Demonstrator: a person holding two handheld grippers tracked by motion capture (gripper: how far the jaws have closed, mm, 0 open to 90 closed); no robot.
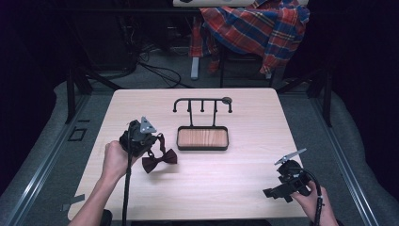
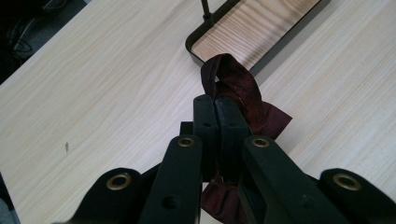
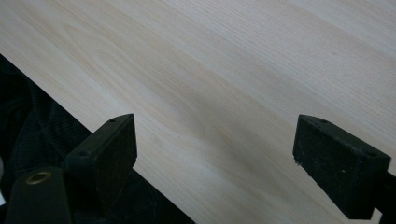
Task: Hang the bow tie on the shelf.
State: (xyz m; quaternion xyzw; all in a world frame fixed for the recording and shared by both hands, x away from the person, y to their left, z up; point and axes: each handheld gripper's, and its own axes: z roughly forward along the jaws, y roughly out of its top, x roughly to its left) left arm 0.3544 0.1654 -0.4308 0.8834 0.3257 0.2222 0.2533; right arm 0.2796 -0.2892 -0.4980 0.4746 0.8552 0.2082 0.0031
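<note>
High view. Left gripper [image 1: 149, 149] at the left-middle of the worktop [image 1: 235, 183], held by the left hand [image 1: 114, 160]; jaws clamped on the strap of a dark red bow tie [image 1: 160, 160], presumably to lift it by the band and spare the bow. Bow part just right of the gripper, low over the surface; touching or clear of it, cannot tell. Black stand [image 1: 202, 104] with a row of small hooks on its top bar, rising behind a wood-bottomed tray [image 1: 203, 138] at centre; likely hanging place for the strap. Right gripper [image 1: 272, 193] near the front right corner, in the right hand [image 1: 310, 197], well apart from tie and stand. Plaid shirt [image 1: 254, 26] over a chair beyond the far edge.

Left gripper view. Jaws pressed together on folded maroon fabric; strap loop [image 2: 229, 77] standing up past the tips, more cloth bunched below. Tray corner [image 2: 198, 52] straight ahead and near; its raised rim and the stand post between tie and hooks, so approach probably from above.

Right gripper view. Jaws wide apart, nothing between them; bare wood below, front edge and dark floor at lower left. Kept aside, probably in reserve.
</note>
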